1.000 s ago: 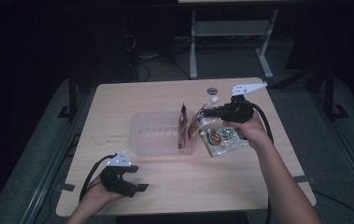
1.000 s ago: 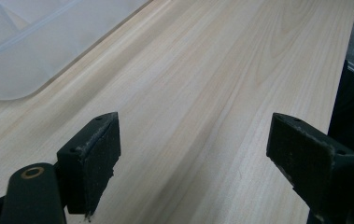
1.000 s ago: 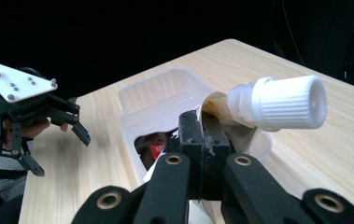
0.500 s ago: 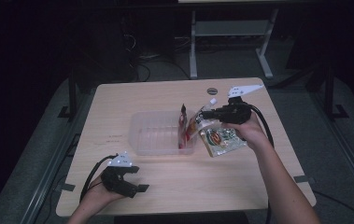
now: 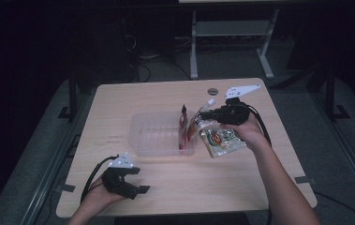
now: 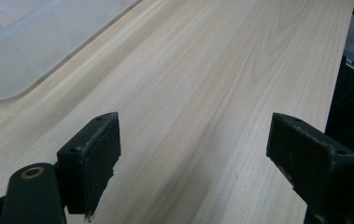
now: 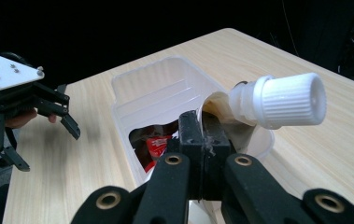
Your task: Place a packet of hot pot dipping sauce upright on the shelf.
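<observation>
At the table's seven o'clock corner the left gripper (image 5: 127, 183) rests with its jaws wide apart and nothing between them. At the centre the clear plastic bin (image 5: 152, 136) already holds a red pouch (image 5: 183, 133) upright against its three o'clock wall, so I judge the packing partly done. At the bin's two o'clock the right gripper (image 5: 203, 115) is clamped on a white-capped spout pouch (image 7: 277, 100) over the rim, not yet dropped in, and a snack packet (image 5: 222, 141) still lies on the table at the bin's three o'clock.

Cream spouted pouch (image 7: 221, 112), white screw cap (image 7: 284, 100), held above clear tub (image 7: 151, 88)
</observation>
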